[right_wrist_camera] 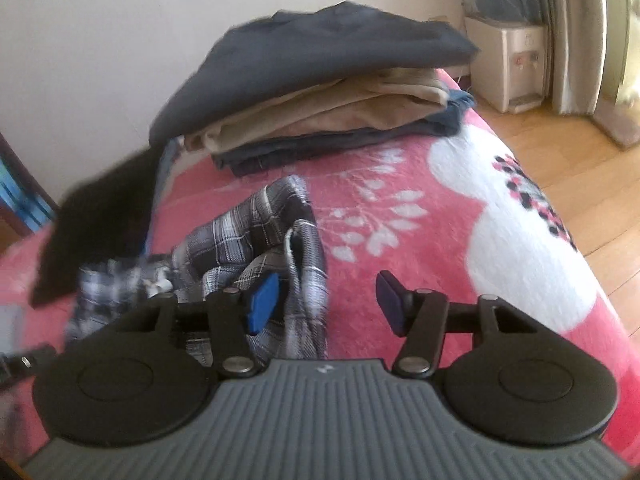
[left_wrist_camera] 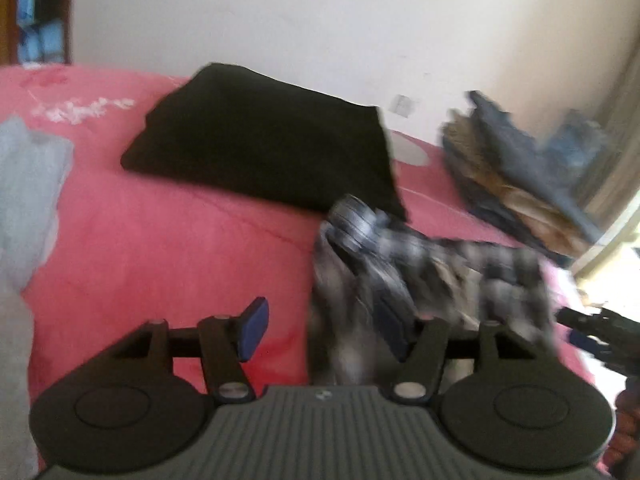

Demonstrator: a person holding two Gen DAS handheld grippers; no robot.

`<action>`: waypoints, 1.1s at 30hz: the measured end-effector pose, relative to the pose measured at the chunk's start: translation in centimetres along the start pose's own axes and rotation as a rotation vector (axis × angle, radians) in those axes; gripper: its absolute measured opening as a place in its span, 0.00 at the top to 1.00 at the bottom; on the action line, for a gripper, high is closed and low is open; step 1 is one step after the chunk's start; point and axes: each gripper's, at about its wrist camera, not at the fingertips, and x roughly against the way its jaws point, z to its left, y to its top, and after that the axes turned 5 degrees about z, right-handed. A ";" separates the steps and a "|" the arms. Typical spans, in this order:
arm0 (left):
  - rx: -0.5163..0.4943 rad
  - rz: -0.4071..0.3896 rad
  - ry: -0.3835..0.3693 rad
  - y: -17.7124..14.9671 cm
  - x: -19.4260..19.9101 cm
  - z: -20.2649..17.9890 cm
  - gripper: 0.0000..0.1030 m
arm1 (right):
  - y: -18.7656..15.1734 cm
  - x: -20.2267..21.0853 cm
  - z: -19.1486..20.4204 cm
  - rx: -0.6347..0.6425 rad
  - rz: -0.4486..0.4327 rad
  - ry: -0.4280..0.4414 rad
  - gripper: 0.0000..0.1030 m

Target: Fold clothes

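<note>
Plaid garment unfolded; both grippers open and holding nothing.

The plaid garment [right_wrist_camera: 256, 240] lies crumpled on the near part of the pink bed cover [right_wrist_camera: 400, 216]. The right gripper [right_wrist_camera: 326, 304] and the left gripper [left_wrist_camera: 324, 328] stand with jaws apart, no cloth pinched. Farther off, a folded stack [right_wrist_camera: 320, 92] and a folded black garment [left_wrist_camera: 260, 136] appear finished.

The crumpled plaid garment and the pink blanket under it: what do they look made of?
The crumpled black, grey and white plaid garment looks like thin woven cloth, perhaps cotton: matte, with sharp creases and a check that seems woven in. The pink blanket with white leaf prints looks like soft fleece or plush: fuzzy, matte nap with blurred print edges. Neither fibre is certain.
</note>
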 end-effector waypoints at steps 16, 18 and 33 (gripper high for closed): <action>-0.107 0.077 -0.136 -16.9 20.4 4.5 0.32 | -20.3 20.0 -2.8 0.060 0.280 0.362 0.46; -0.098 0.028 -0.131 -17.7 22.9 5.2 0.32 | -21.9 21.1 -0.6 0.152 0.253 0.364 0.46; -0.163 0.096 -0.133 -28.9 25.0 3.1 0.45 | -29.1 23.0 6.1 0.289 0.251 0.307 0.73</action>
